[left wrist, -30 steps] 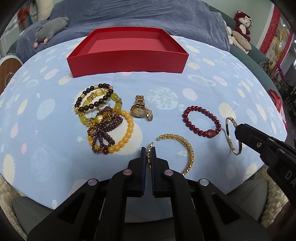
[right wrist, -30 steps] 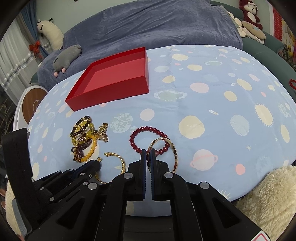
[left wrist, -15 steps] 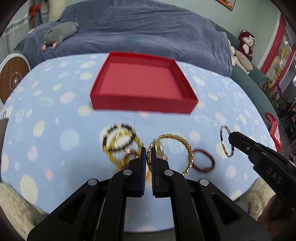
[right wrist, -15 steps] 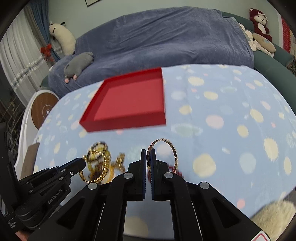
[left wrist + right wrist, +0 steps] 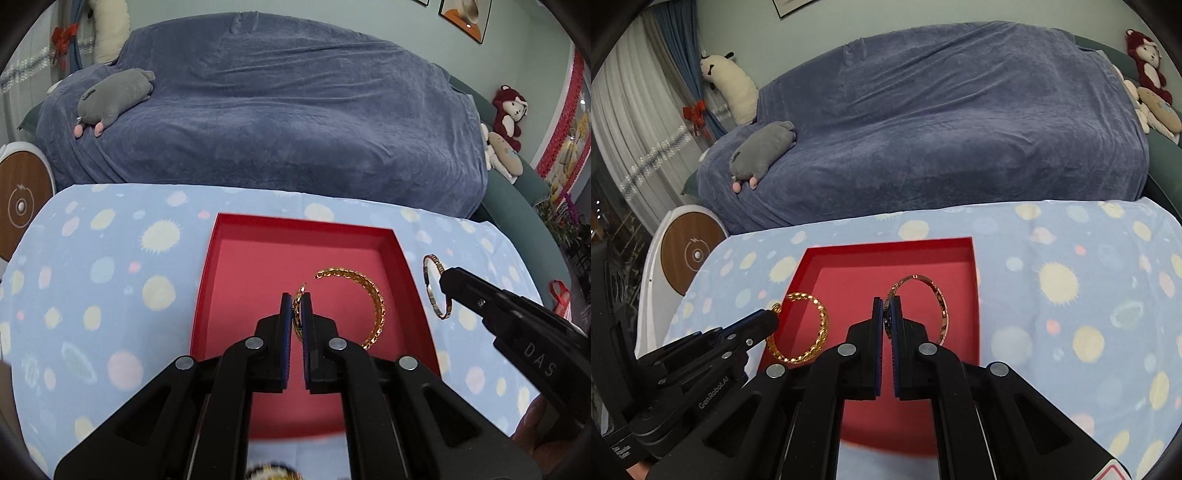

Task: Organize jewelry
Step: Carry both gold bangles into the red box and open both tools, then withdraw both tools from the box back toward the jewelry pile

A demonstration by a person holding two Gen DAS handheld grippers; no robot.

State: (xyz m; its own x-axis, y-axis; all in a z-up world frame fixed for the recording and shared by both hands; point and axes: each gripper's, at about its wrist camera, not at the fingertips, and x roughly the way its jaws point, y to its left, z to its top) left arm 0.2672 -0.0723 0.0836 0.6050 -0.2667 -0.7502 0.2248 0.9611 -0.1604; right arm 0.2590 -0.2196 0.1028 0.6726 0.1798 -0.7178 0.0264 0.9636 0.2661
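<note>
I hold both tongs clenched. The left tongs grasp the gold chain bangle by one end of its open arc, which curves off to their right, above the red box floor. The right tongs grasp the thin gold bangle at its rim; the ring stands up ahead of them over the box's right portion.

Risks:
- Each grip is narrow; a sudden stop could swing a bangle and pull it loose.
- Releasing from this height, a bangle could roll or bounce over the near right wall.
- Simultaneous release could tangle both.

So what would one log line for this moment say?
left gripper: shut on gold chain bangle | right gripper: shut on thin bangle | both over red box
</note>
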